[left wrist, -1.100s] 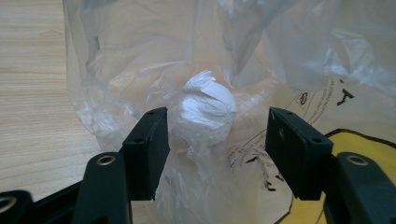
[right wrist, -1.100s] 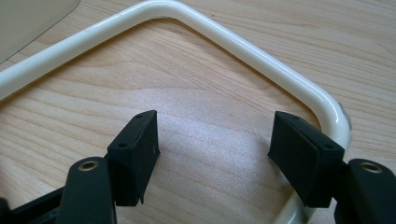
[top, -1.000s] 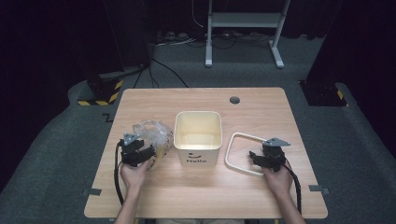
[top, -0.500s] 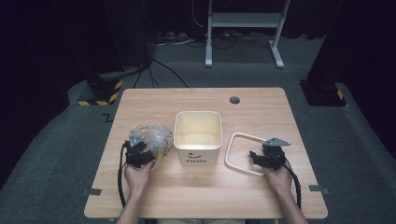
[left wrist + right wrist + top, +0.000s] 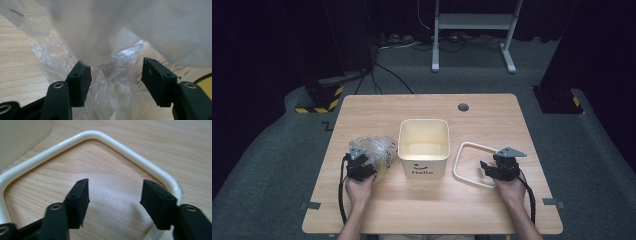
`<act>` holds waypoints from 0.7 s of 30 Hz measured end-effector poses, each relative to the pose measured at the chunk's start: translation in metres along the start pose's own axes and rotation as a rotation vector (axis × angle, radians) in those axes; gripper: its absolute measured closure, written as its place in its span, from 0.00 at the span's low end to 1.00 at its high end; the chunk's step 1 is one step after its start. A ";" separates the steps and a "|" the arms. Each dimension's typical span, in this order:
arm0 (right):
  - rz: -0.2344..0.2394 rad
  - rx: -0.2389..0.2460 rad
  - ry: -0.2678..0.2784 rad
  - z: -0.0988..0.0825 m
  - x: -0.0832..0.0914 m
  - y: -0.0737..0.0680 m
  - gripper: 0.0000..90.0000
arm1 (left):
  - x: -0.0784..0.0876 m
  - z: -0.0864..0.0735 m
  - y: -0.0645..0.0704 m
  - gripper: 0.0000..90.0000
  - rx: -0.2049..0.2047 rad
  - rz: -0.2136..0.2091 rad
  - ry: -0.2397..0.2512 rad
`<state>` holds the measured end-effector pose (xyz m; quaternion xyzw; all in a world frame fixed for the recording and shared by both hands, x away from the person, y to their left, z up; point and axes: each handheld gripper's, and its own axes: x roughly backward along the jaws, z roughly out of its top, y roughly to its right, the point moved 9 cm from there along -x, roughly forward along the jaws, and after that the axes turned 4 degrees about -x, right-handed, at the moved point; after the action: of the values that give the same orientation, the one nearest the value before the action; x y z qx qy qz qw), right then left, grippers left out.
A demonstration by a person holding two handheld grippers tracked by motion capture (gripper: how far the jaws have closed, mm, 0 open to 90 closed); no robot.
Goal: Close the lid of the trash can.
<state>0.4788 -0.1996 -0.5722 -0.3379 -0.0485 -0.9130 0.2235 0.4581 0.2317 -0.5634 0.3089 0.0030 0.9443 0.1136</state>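
The cream bin (image 5: 423, 146) carries the word "Hello" in dark letters low on its near wall, under a small curved mark. The clear plastic bag (image 5: 117, 85) holds a printed label, too blurred to read.

Wooden table, three things on it

I see a light wooden table (image 5: 437, 205) with a round cable hole (image 5: 463, 107) at about one o'clock. A cream square bin (image 5: 424, 150) stands at its centre; at nine o'clock of it lies a crumpled clear plastic bag (image 5: 374, 147), touching it, and at three o'clock a white frame (image 5: 464, 150) lies flat.
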 end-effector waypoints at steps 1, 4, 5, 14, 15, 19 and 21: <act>-0.005 0.002 0.020 0.002 0.002 0.001 0.48 | -0.002 -0.001 -0.001 0.45 -0.001 0.002 -0.004; -0.025 0.003 0.042 0.005 0.008 0.006 0.51 | -0.005 -0.004 -0.002 0.45 0.012 0.003 -0.007; -0.025 0.003 0.042 0.005 0.008 0.006 0.51 | -0.006 -0.005 -0.003 0.45 0.011 0.003 -0.011; -0.048 -0.094 0.074 0.012 0.017 0.029 0.59 | -0.010 -0.012 -0.007 0.45 0.026 0.015 -0.017; -0.060 -0.112 0.068 0.011 0.017 0.035 0.61 | -0.009 -0.012 -0.008 0.45 0.025 0.018 -0.014; -0.066 -0.129 0.062 0.010 0.015 0.040 0.62 | -0.010 -0.012 -0.008 0.45 0.024 0.022 -0.018; -0.070 -0.130 0.059 0.009 0.014 0.042 0.63 | -0.011 -0.013 -0.008 0.45 0.023 0.028 -0.026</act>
<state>0.4937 -0.2405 -0.5588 -0.3229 0.0058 -0.9310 0.1702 0.4610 0.2384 -0.5805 0.3225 0.0080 0.9415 0.0970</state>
